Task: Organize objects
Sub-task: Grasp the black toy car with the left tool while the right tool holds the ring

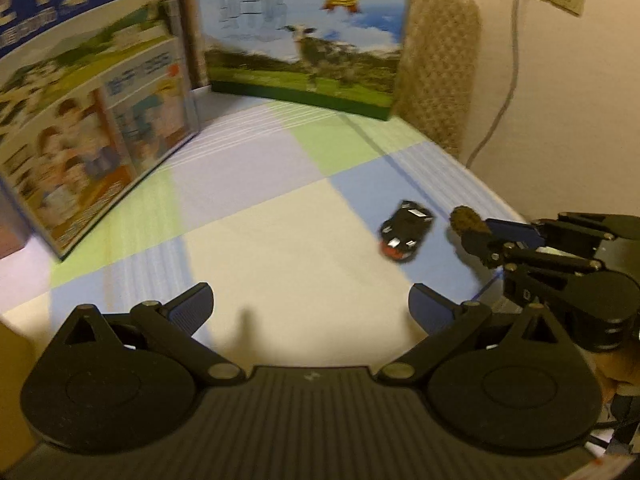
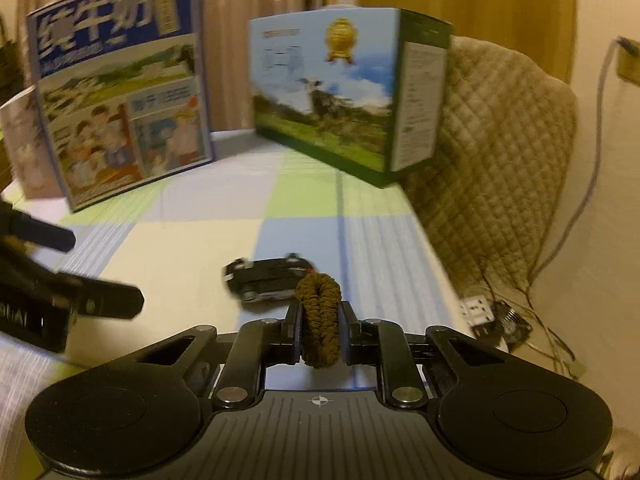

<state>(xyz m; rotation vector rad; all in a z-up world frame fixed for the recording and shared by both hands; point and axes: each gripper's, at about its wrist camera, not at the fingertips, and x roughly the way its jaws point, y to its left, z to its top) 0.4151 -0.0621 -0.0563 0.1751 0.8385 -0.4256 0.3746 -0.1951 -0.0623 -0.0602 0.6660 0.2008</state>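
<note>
The right gripper [image 2: 320, 320] pinches a brown scrunchie [image 2: 319, 316] upright between its pads, plain only in the right view; the left view shows it side-on [image 1: 470, 226], the left gripper [image 1: 310, 304] spread and empty. A black toy car [image 2: 268, 280] lies just beyond the scrunchie on the pastel checked tablecloth [image 2: 192, 248]. Two milk cartons [image 1: 304, 36] stand at the table's back, a quilted chair [image 2: 492, 152] and wall cable [image 2: 592, 152] to the right.

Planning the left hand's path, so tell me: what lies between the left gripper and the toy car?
Only bare checked tablecloth lies between the open left gripper and the toy car, seen in the left wrist view.
</note>
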